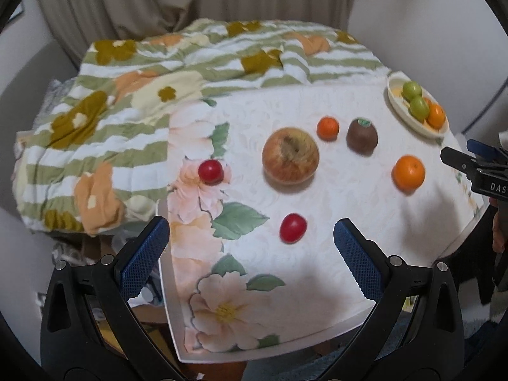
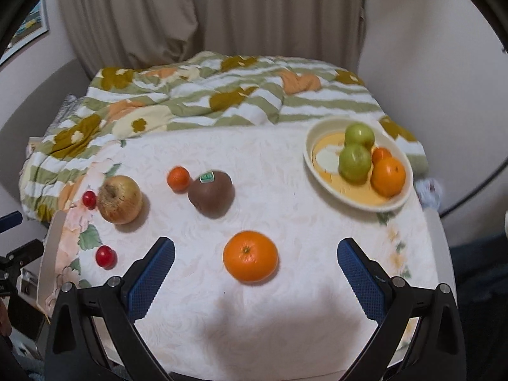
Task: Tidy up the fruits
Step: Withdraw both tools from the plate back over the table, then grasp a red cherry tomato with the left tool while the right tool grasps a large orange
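Fruits are scattered all over a small table [image 2: 317, 317] with a white flowery cloth, and both grippers hang above its near edge with nothing in them. Right gripper [image 2: 255, 265] has its blue fingers [image 2: 152, 273] spread wide, and the big orange [image 2: 250, 255] sits on the cloth right in the gap between them, not touched by either pad. Left gripper [image 1: 250, 244] is just as wide open, with one small red fruit [image 1: 292, 227] lying between and a bit past its fingertips, again no contact. Going further back on the left side there's a second small red fruit [image 1: 210, 171], then the big blotchy apple [image 1: 290, 155] near the middle of the cloth; from the right wrist view that red one looks like it's just beside the apple, can't tell if they touch. Past the apple are a little tangerine [image 1: 328, 128] and a brown roundish fruit [image 2: 211, 196] with a green sticker on top, the two close together. Far right corner has a cream plate [image 2: 320, 177] holding two green apples [image 2: 355, 162] and two more oranges [image 2: 388, 176] all bunched up against each other. Behind the table is a rumpled striped floral quilt [image 1: 111, 120], then a beige curtain [image 2: 254, 16].
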A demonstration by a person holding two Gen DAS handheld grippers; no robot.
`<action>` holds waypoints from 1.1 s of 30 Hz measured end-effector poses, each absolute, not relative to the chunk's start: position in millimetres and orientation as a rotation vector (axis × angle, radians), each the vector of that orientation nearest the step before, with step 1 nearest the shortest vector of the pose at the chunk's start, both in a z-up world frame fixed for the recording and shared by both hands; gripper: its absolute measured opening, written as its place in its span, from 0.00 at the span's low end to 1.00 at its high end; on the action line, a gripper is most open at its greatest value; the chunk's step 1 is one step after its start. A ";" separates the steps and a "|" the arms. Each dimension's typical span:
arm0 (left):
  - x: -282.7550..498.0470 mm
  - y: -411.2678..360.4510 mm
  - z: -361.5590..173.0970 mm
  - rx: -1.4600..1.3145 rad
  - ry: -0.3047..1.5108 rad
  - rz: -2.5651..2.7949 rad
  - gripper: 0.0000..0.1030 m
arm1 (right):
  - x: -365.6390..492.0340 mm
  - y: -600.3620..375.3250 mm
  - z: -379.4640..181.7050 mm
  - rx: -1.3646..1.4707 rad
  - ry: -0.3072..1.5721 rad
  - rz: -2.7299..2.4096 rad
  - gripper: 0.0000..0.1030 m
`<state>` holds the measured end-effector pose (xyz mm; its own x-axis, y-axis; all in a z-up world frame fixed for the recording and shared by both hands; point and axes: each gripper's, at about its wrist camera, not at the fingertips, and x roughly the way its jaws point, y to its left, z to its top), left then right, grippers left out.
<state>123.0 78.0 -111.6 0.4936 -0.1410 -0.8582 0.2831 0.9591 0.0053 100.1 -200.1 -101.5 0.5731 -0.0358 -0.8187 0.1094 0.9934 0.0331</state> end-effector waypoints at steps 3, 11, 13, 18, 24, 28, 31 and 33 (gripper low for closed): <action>131.2 78.9 -129.0 0.148 1.057 -0.289 1.00 | 100.8 -198.5 -112.7 0.105 0.974 -0.107 0.99; 142.0 62.6 -175.9 0.133 1.128 -0.354 1.00 | 106.3 -199.0 -149.9 0.143 1.039 -0.115 0.99; 146.1 56.8 -187.1 0.126 1.145 -0.357 0.99 | 109.0 -197.9 -157.6 0.130 1.045 -0.108 0.99; 148.1 44.5 -203.2 0.146 1.161 -0.370 0.92 | 112.6 -198.9 -173.8 0.129 1.059 -0.093 0.99; 146.7 36.5 -211.6 0.170 1.176 -0.388 0.69 | 112.1 -202.9 -182.5 0.150 1.076 -0.085 0.99; 146.1 33.6 -212.1 0.198 1.170 -0.384 0.59 | 115.5 -201.1 -183.6 0.145 1.080 -0.077 0.99; 145.9 32.2 -211.5 0.221 1.159 -0.383 0.46 | 118.5 -200.4 -183.7 0.145 1.078 -0.072 0.99; 146.4 31.7 -211.3 0.234 1.153 -0.384 0.43 | 120.5 -199.4 -184.3 0.141 1.078 -0.070 0.99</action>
<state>146.4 31.7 -211.3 0.3510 -0.1747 -0.9199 0.4113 0.9113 -0.0162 120.5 -199.4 -184.3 0.4721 0.0118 -0.8815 0.1259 0.9888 0.0806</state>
